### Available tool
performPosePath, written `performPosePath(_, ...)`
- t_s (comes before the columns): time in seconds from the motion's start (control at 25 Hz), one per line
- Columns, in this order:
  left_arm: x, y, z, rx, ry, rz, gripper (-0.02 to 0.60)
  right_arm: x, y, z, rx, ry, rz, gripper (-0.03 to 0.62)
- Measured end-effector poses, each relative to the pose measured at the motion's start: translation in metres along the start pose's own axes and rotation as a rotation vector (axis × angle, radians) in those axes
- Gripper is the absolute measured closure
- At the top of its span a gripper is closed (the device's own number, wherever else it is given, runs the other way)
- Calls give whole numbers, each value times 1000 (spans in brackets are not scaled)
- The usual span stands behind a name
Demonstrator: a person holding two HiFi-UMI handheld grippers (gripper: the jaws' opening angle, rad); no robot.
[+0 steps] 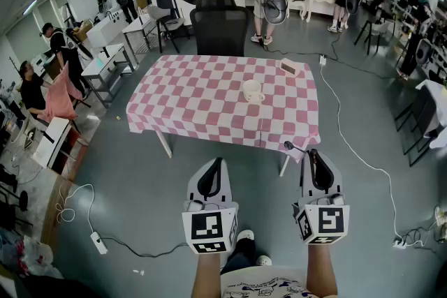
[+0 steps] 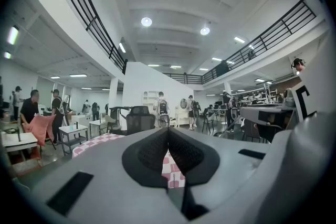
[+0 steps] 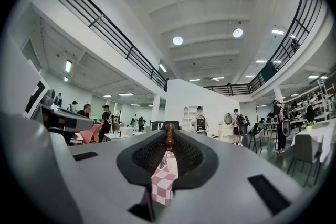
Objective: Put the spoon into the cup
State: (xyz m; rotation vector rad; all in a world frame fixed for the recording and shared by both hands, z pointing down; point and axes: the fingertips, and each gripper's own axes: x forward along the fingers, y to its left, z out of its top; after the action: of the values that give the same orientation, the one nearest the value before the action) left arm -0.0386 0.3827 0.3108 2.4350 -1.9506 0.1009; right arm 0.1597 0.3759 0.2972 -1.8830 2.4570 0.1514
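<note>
A white cup point(image 1: 251, 91) stands right of centre on the pink-and-white checked table point(image 1: 202, 98), well ahead of both grippers. My right gripper point(image 1: 312, 154) is level over the floor in front of the table, shut on a spoon point(image 1: 289, 146) whose dark end sticks out to the left of the jaw tips. In the right gripper view the spoon's brown turned handle point(image 3: 169, 139) shows pinched between the pads of the right gripper point(image 3: 169, 131). My left gripper point(image 1: 218, 164) hangs beside it, jaws together with nothing between them, and in its own view the left gripper point(image 2: 168, 136) looks the same.
A small box point(image 1: 288, 67) lies near the table's far right corner. Black office chairs point(image 1: 220, 28) stand behind the table. A white cable point(image 1: 349, 143) runs over the floor at the right, a power strip point(image 1: 98, 242) lies at the left. People sit and stand at the benches at the left and back.
</note>
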Motion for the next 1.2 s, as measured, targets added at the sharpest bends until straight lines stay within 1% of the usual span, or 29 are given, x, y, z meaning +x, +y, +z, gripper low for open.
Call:
performPosePath(0.68, 13, 7, -6, -2, 13, 2, 568, 16, 3, -8, -4, 13, 16, 542)
performPosePath(0.92, 37, 20, -10, -11, 21, 1, 568, 41, 1, -14, 1, 15, 6, 542)
performPosePath(1.2, 79, 45, -10, -15, 20, -3, 568, 89, 1, -20, 4, 24, 2, 542)
